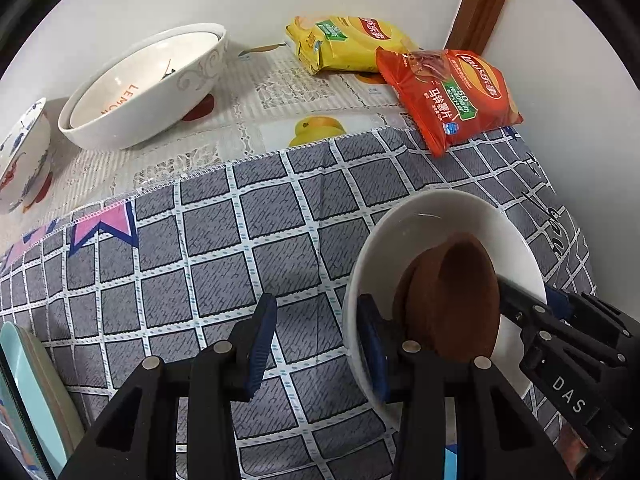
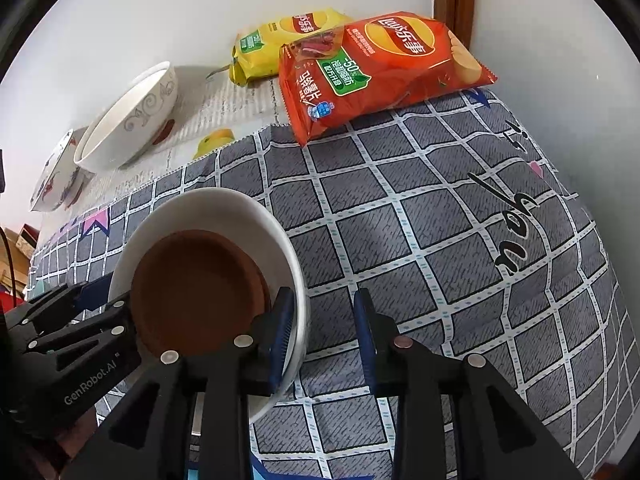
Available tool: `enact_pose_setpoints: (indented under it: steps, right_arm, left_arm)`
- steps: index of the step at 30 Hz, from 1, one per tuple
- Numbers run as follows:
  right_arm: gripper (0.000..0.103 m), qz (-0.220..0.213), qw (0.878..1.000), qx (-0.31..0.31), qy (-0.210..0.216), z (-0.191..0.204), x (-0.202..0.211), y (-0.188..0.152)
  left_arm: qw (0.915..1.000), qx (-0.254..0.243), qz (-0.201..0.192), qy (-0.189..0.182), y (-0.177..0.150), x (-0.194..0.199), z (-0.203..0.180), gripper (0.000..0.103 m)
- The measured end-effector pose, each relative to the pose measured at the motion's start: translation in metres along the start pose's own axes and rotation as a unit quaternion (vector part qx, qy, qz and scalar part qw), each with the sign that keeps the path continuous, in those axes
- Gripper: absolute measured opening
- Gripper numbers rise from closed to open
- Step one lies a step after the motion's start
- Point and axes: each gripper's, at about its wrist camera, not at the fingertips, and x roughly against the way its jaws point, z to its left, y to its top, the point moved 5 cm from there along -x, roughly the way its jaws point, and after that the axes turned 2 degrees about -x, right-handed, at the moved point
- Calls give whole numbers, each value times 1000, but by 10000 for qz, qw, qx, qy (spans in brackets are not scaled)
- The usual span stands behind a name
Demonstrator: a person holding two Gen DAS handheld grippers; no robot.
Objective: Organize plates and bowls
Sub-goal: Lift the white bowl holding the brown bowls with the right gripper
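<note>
Our left tool and right tool straddle opposite rims of the bowl, half-open and unclamped, probably to lift it level with the dish nested inside.

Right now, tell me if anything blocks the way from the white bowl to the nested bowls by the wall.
Nothing visible does: only flat cloth lies between the white bowl and the nested bowls; the snack bags sit aside.

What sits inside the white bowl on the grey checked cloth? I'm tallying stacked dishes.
A brown dish lies inside the white bowl, tilted. Whatever lies under the brown dish is hidden.
</note>
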Motion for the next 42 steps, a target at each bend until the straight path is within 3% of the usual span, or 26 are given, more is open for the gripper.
enact_pose_setpoints:
  steps: [11, 16, 19, 21, 23, 42]
  right_arm:
    - [29, -224, 9995, -169, 122, -2, 1, 0]
    - [29, 26, 9994, -264, 222, -5, -3, 4]
    - [29, 162, 9985, -388, 347, -7, -6, 4]
    - [22, 79, 9988, -309, 372, -4, -4, 3]
    - [9, -7, 9987, -242, 455, 2, -3, 2]
    - [8, -213, 9987, -292, 362, 29, 40, -16]
  left_arm:
    - [9993, 82, 87, -367, 0, -5, -4, 28]
    - [9991, 145, 85, -378, 0, -5, -4, 28]
    - [9990, 23, -3, -457, -1, -4, -11, 12]
    - [9995, -48, -120, -277, 0, -2, -16, 11]
    - [9995, 15, -136, -302, 2, -2, -16, 11]
    - [9988, 147, -194, -431, -25, 46, 4, 11]
